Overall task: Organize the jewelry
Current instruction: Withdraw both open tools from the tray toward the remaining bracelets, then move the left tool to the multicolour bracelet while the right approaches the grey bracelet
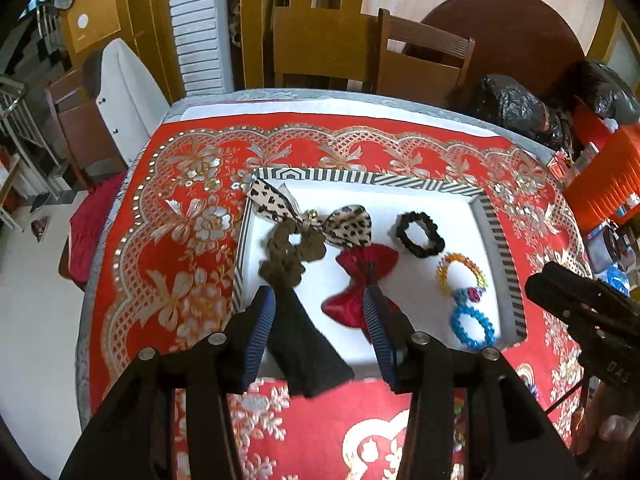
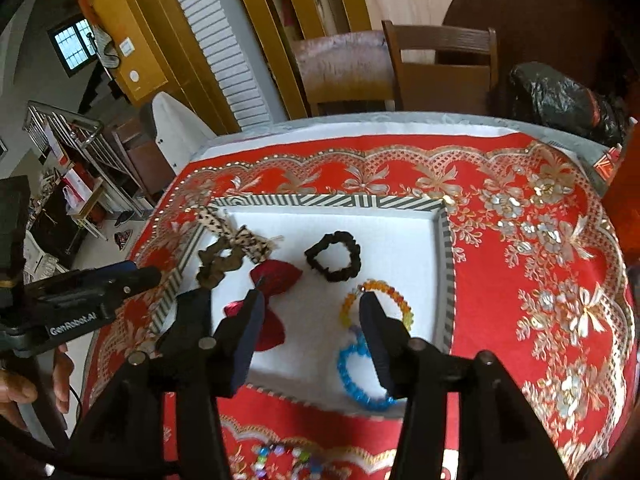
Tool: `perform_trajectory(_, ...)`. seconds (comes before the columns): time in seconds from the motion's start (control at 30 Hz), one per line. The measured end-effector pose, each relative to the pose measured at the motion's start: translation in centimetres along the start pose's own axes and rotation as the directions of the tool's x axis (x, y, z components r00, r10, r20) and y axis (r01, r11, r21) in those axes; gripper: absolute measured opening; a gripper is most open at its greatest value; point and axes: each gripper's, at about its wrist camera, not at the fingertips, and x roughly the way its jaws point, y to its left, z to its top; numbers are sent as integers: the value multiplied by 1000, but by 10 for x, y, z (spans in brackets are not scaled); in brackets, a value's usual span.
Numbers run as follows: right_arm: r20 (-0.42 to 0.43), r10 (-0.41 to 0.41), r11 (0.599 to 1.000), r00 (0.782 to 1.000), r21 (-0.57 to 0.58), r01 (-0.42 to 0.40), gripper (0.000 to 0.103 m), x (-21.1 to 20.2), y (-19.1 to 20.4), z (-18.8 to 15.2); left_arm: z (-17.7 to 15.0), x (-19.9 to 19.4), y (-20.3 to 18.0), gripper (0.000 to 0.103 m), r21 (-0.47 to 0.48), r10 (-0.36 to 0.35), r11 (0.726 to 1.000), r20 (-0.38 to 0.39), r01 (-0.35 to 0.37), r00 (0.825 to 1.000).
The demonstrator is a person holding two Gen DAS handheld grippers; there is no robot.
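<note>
I hold both tools, left tool (image 1: pixel 322 292) and right tool (image 2: pixel 312 300), released and empty above the striped tray (image 1: pixel 496 232) at frame centre, where the jewelry lies spread apart for sorting.

Both cameras look steeply down from above the near edge of the desk (image 1: pixel 132 208), facing its far edge and the chairs beyond. Both share the striped tray (image 1: pixel 360 179) close below, each catching the other hand-held gripper at its side.
</note>
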Motion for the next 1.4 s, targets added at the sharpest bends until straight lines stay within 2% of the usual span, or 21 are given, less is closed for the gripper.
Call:
perform_trajectory(0.27,52,-11,999,999,-29,12,59,-47,15,-26,-31,-31,-14,33,32,9,999,38,-10,999)
perform_trajectory(0.5,66,-46,998,997,-43,49,59,-71,21,-52,-53,-45,-19,33,50,4,999,44,-6,999)
perform_trajectory(0.93,52,-80,997,995,-21,81,60,-85,22,-91,-85,-60,-30,33,96,1,995,45,-5,999)
perform_trajectory(1.4,52,-117,993,992,20,117,60,-103,9,-117,-104,-66,-36,33,116,-18,993,36,14,999)
